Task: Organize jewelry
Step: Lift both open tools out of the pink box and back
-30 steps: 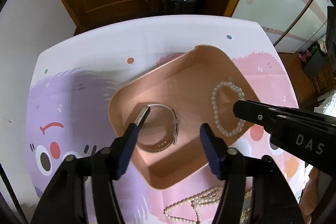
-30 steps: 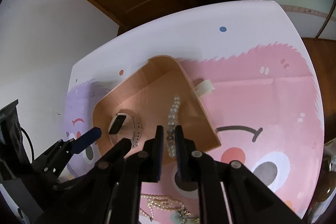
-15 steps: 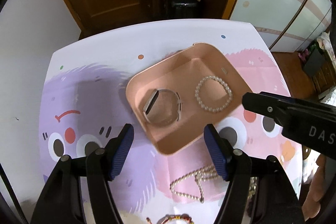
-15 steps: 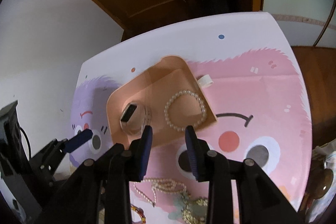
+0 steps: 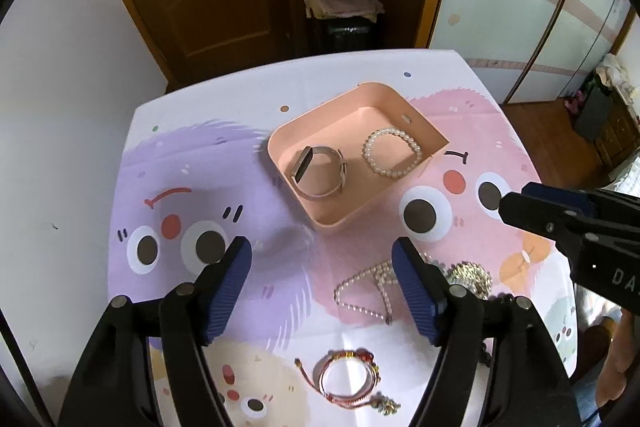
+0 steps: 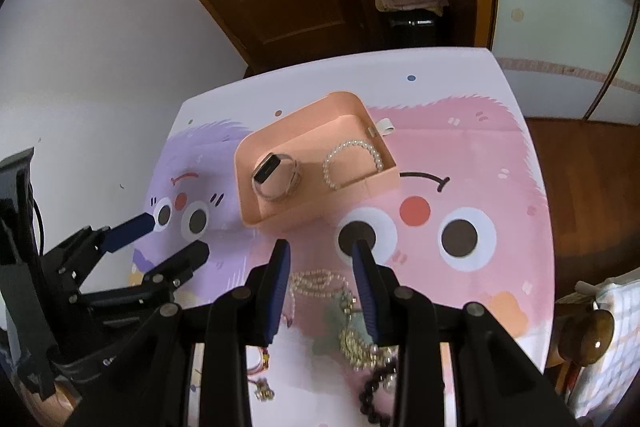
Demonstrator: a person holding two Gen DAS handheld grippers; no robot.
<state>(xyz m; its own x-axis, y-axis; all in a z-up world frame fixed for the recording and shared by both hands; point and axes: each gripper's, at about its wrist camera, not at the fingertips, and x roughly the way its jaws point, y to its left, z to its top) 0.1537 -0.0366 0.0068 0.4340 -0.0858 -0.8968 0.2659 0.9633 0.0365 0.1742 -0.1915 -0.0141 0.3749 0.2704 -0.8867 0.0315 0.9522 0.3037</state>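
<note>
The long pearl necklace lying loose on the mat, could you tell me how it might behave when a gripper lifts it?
The pearl necklace lies in slack folded strands, so it will probably drape and swing, not hold shape. Its small round beads look smooth, so it may slip through the pads. It reaches toward the gold-coloured jewelry and might snag.

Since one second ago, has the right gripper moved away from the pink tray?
Yes. The right gripper has pulled back toward the near table edge, off the pink tray. Its jaws opened, leaving the pearl bracelet inside.
</note>
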